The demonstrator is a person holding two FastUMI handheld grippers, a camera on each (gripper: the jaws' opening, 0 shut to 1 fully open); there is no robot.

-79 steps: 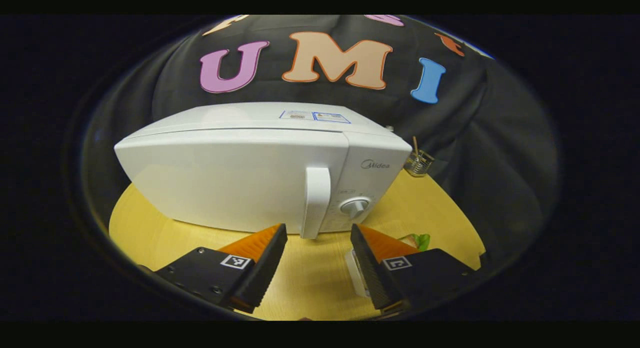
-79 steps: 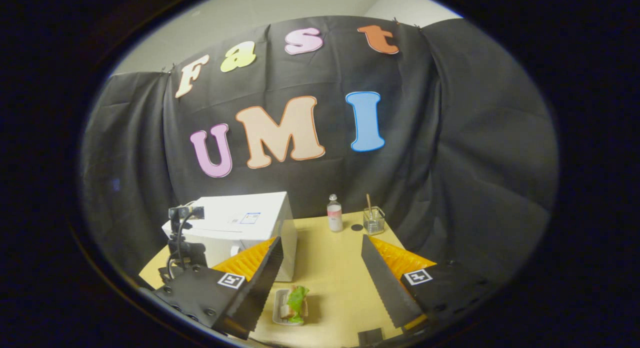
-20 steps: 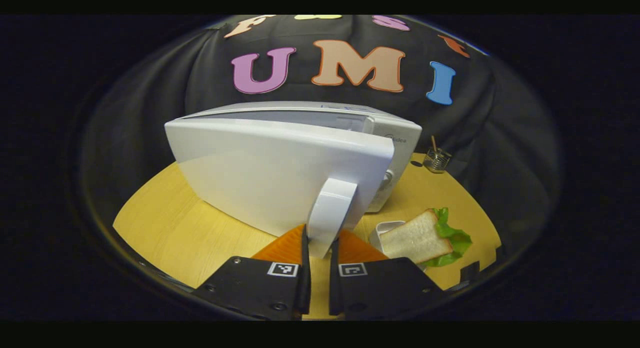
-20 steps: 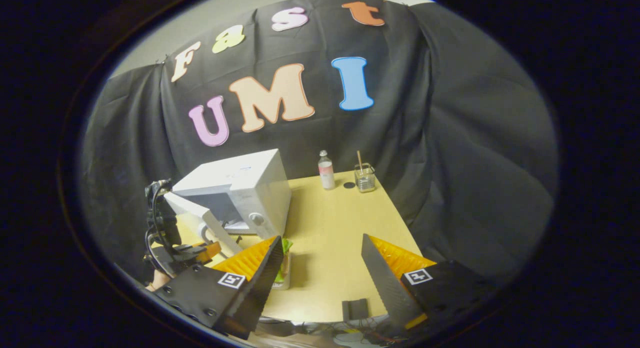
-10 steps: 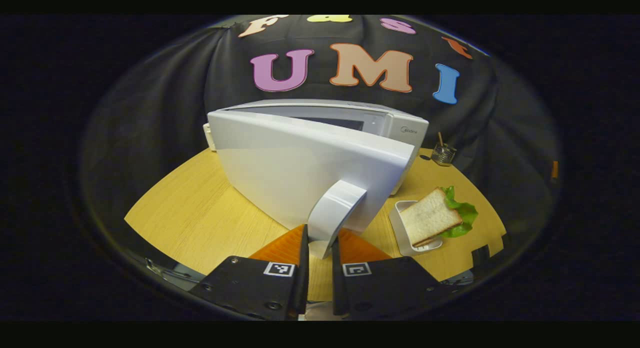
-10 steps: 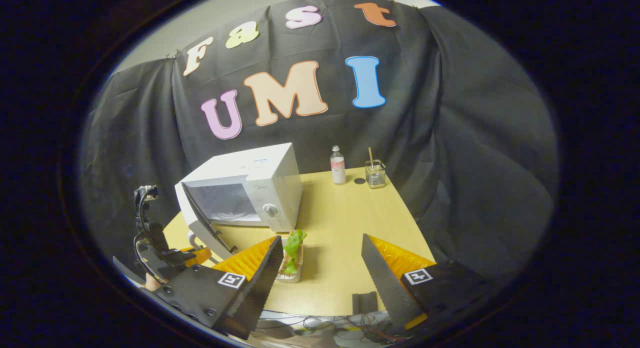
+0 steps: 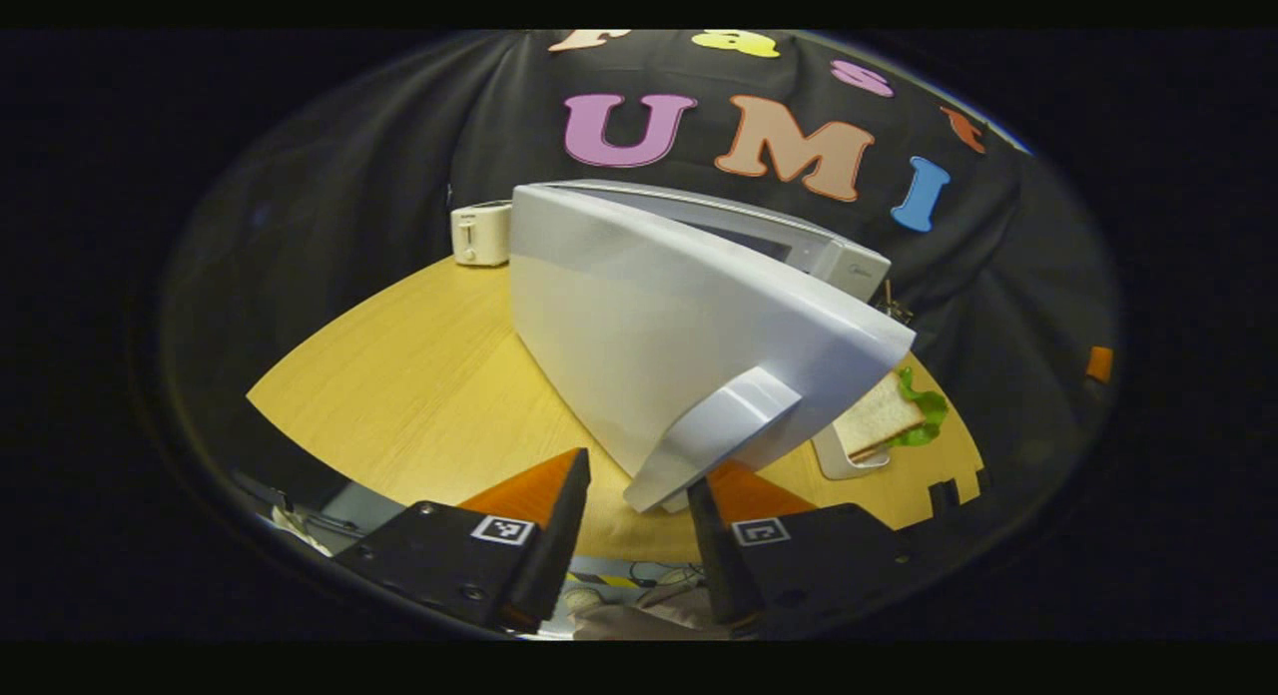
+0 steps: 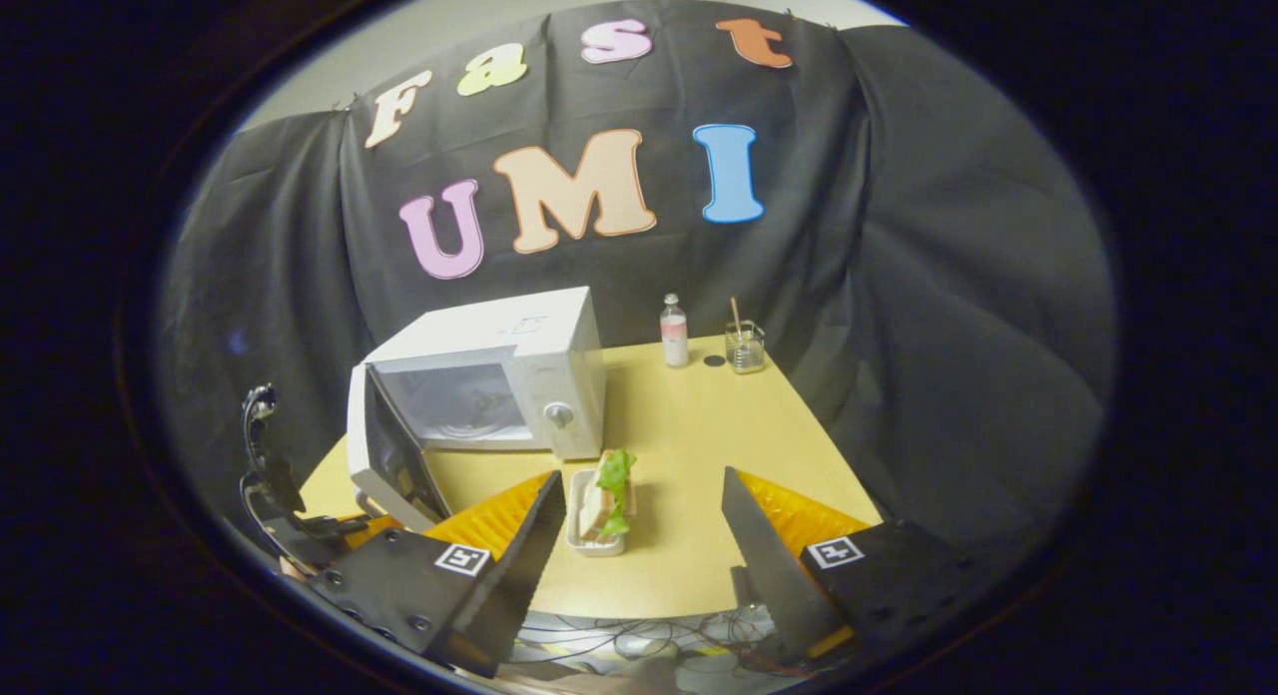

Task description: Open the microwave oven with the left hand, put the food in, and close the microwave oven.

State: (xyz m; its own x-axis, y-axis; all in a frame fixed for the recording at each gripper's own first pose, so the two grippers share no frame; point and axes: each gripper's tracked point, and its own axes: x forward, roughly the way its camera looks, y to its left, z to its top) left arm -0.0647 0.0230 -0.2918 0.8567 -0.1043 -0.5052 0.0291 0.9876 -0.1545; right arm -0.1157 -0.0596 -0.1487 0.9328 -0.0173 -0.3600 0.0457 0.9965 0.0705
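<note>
Door [image 7: 659, 346] of the microwave oven [image 8: 499, 375] swung wide on its left hinge, cavity [image 8: 454, 400] exposed in the right gripper view. In the left gripper view the left gripper [image 7: 634, 520] sits at the door's handle [image 7: 714, 435], fingers spread with a clear gap on either side of the handle's lower end; one finger looks close to the handle but I cannot tell if it touches. Judgement: opening step is essentially done; next comes clearing the left tool from the handle without nudging the door back, so draw straight off along the finger line, then hold the tool outside the door's swing arc. Left tool is low, near the counter [image 7: 419, 385] edge, pointing up and across the door face. A small toaster [image 7: 481, 234] stands at the counter's far left corner. Moving right: the food, a sandwich [image 8: 611, 490] with lettuce in a white tray [image 8: 581, 520], lies on the counter just in front of the oven's control panel, knob [image 8: 557, 413] above it. Right gripper [image 8: 639, 545] hovers above the near counter edge, angled downward, fingers wide apart and holding nothing; tray sits just beside its left finger. For the pick: pinch the tray walls rather than the soft bread, keep it level. Bottle [image 8: 675, 333] and glass jar [image 8: 745, 347] stand far back, well apart.
</note>
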